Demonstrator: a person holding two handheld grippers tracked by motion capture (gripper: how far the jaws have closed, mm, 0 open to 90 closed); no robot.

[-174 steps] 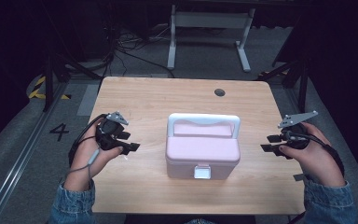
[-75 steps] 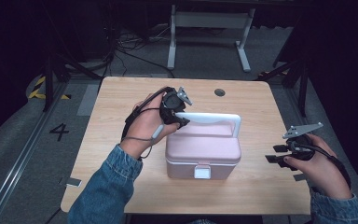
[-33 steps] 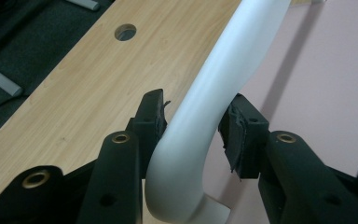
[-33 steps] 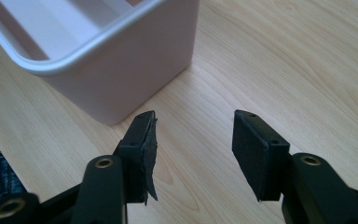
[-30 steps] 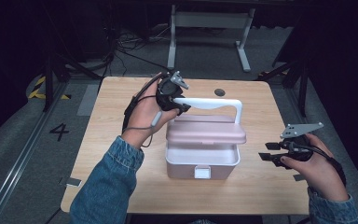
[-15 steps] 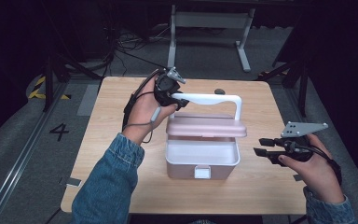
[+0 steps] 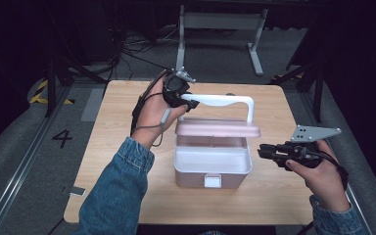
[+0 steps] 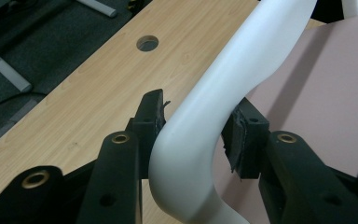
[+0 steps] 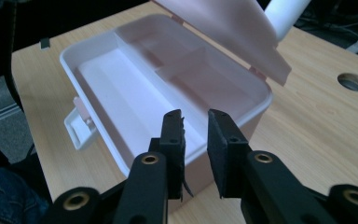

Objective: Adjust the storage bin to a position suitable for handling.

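A pink box stands mid-table with its white latch facing me. Its lid is lifted and held about level above the box's back half. My left gripper is shut on the left bend of the lid's white handle. In the left gripper view both pads press the handle. My right gripper hovers just right of the box. Its jaws have just been closing; a narrow gap stays between them with nothing in it. The right gripper view looks past that gripper into the empty, divided box.
The wooden table has a round cable hole behind the box. A small tag sits at its front left corner. A metal stand and cables lie on the floor beyond the far edge.
The left gripper has raised the lid higher by its handle. The right gripper has drifted left toward the box, and its jaws have narrowed.
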